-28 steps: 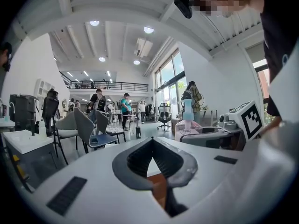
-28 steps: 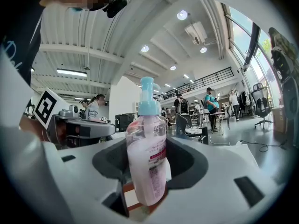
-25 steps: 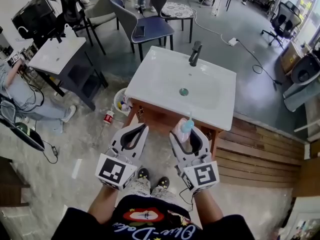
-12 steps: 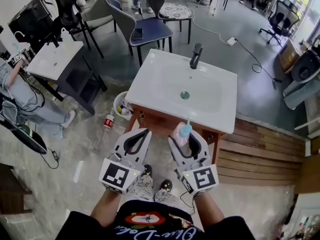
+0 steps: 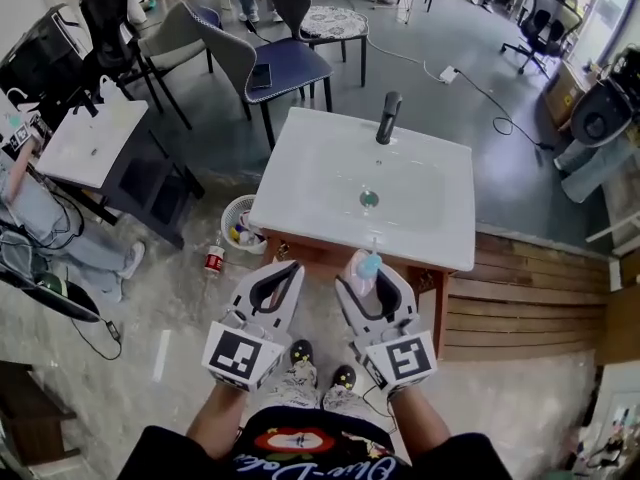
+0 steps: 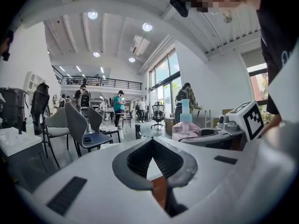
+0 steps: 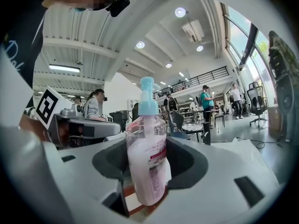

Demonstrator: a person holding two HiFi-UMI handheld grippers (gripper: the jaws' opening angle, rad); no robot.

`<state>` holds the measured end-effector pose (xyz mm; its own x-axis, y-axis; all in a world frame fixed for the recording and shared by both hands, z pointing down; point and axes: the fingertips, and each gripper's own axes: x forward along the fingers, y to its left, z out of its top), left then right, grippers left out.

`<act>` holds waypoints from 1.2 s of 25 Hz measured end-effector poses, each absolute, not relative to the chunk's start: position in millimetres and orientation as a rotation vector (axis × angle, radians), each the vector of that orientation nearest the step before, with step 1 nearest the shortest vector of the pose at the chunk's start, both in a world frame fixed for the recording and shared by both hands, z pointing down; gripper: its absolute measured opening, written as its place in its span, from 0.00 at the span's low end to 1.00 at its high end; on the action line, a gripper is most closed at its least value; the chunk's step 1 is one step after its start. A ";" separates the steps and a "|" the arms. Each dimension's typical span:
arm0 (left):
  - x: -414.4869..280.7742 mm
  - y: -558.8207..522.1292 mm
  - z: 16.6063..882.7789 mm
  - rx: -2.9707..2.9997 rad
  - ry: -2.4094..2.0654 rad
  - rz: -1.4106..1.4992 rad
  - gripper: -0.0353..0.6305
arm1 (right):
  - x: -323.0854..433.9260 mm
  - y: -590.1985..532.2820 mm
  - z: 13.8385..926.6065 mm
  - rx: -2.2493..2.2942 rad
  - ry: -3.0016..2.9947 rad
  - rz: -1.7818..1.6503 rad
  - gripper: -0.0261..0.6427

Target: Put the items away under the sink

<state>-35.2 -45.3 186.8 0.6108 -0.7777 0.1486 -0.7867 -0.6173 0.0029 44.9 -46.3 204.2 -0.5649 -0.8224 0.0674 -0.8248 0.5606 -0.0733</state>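
Observation:
A pink pump bottle point(image 5: 362, 268) with a light blue pump stands upright in my right gripper point(image 5: 372, 274), whose jaws are shut on its body point(image 7: 147, 164). It hangs in the air just before the front edge of the white sink point(image 5: 320, 168), above the wooden cabinet point(image 5: 310, 251) under it. My left gripper point(image 5: 283, 268) is level with it on the left, shut and with nothing inside; its tips meet point(image 6: 152, 141). In the left gripper view the bottle point(image 6: 186, 127) shows to the right. What the cabinet holds is hidden from here.
A black faucet point(image 5: 388, 116) rises at the sink's back. Left of the cabinet on the floor are a white wastebasket point(image 5: 240, 223) and a red can point(image 5: 213, 259). Wooden planks point(image 5: 520, 298) lie to the right. Chairs point(image 5: 265, 63) and a white side table point(image 5: 90, 138) stand beyond.
Both grippers have drifted a little nearer the sink's front edge. The bottle stays upright in the right gripper, and the left gripper stays shut.

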 end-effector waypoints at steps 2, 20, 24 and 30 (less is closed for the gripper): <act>-37.6 -51.2 188.2 2.766 -1.321 0.200 0.06 | 41.4 -50.9 206.5 1.467 -2.742 0.155 0.39; -39.6 -77.6 227.2 2.783 -1.206 0.225 0.06 | 42.5 -67.9 233.9 1.559 -2.674 0.182 0.39; -35.2 -74.6 237.1 2.760 -1.230 0.233 0.06 | 48.6 -62.4 239.8 1.539 -2.675 0.181 0.39; -23.3 -65.6 256.5 2.736 -1.244 0.235 0.06 | 59.5 -55.6 260.3 1.523 -2.683 0.213 0.39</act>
<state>-23.3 -65.6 256.5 0.6485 -0.7363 0.1930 -0.7560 -0.6526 0.0506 59.5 -55.6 260.3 -0.5137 -0.8508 0.1106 -0.8576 0.5054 -0.0955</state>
